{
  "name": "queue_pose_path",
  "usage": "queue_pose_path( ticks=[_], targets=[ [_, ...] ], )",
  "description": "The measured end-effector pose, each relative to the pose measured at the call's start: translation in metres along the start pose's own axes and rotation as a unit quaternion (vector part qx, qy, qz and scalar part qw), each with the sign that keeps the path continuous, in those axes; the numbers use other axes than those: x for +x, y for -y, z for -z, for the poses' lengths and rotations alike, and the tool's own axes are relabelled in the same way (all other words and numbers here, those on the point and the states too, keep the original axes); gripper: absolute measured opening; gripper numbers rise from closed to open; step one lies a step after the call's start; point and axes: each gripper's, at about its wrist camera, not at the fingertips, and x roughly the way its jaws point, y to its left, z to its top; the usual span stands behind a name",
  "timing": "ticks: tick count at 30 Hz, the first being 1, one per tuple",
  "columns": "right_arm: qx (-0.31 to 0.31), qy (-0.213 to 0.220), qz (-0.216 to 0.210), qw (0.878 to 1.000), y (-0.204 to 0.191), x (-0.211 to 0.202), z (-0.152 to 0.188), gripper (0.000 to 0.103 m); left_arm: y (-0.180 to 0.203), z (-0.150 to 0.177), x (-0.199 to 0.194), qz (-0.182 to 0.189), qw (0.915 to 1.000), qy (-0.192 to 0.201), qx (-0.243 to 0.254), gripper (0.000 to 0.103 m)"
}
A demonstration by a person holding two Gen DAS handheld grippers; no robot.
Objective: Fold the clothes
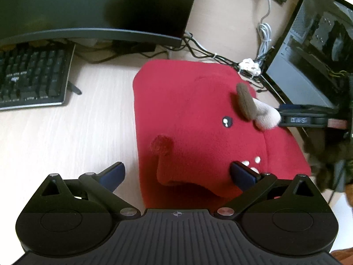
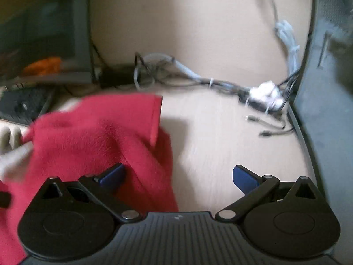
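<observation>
A red fleece garment (image 1: pixel 192 119) with a reindeer face, a brown and beige antler (image 1: pixel 253 108), a red pom-pom nose (image 1: pixel 161 144) and white dots lies folded on the light wooden desk (image 1: pixel 77 137). My left gripper (image 1: pixel 177 172) is open, hovering above the garment's near edge; nothing is between its blue pads (image 1: pixel 243 173). In the right wrist view the garment (image 2: pixel 94 139) shows blurred at the left, a sleeve end sticking up. My right gripper (image 2: pixel 178 175) is open and empty over the garment's right edge and bare desk (image 2: pixel 216 145).
A black keyboard (image 1: pixel 30 75) sits at the left under a curved monitor (image 1: pixel 92 6). A computer case (image 1: pixel 315 44) stands at the right, with tangled cables (image 1: pixel 242 65) behind the garment. The cables (image 2: pixel 260 95) and case (image 2: pixel 326 88) also show in the right wrist view.
</observation>
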Motion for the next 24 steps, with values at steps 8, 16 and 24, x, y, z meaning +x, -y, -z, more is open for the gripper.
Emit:
queue_pose_path(
  ticks=[8,16,24],
  targets=[
    [-0.025,0.06,-0.074,0.995,-0.016,-0.1,0.019,0.103,0.006,-0.006,-0.019,0.007,0.9997,0.014,0.021,0.103],
    [-0.082,0.001,-0.084,0.993,-0.029,-0.141,0.128,0.103,-0.003,-0.002,-0.017,-0.005,0.9998,0.005,-0.016,0.103],
    [-0.081,0.01,-0.054,0.995,-0.037,-0.153,0.147,0.103,0.028,0.03,-0.055,0.057,0.998,0.019,0.018,0.103]
  ],
)
